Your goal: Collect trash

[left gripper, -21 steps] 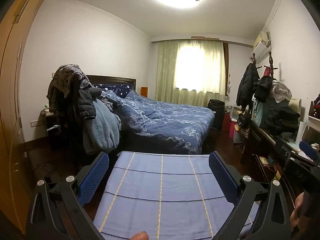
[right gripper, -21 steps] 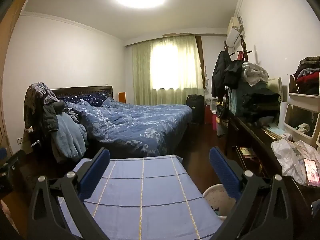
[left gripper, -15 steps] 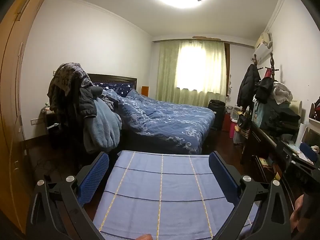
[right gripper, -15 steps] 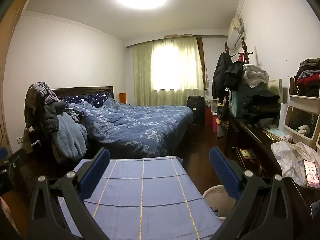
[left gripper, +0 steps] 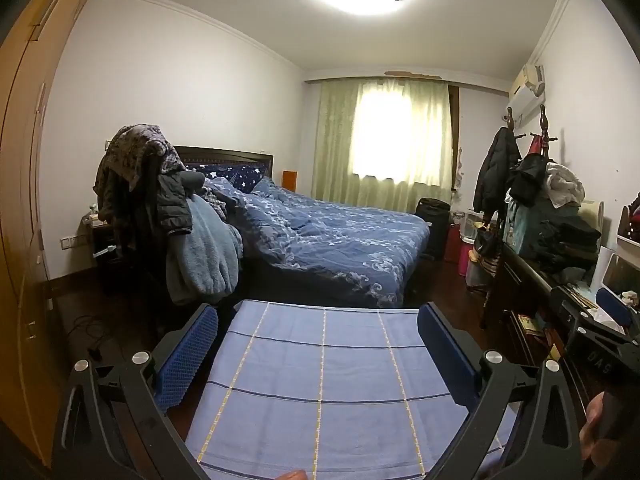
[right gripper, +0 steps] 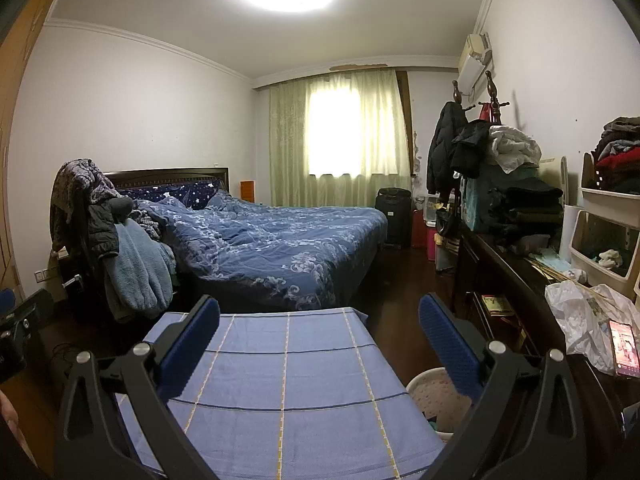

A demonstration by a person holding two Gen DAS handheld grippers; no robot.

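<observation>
Trash basket (right gripper: 434, 394) stands upright beside the blue cloth (right gripper: 280, 380); both claws (left gripper: 318, 350) (right gripper: 320, 342) gape, holding nothing.

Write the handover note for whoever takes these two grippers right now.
Left gripper: open, holding nothing, above the blue checked cloth.
Right gripper: open, holding nothing, above the same cloth.
Likely trash: crumpled white plastic bag on the dark dresser at right, beside a lit phone.
Pale bin on the floor right of the cloth, probably the trash bin.
Done: nothing picked up.
Left: all the collecting.
</observation>
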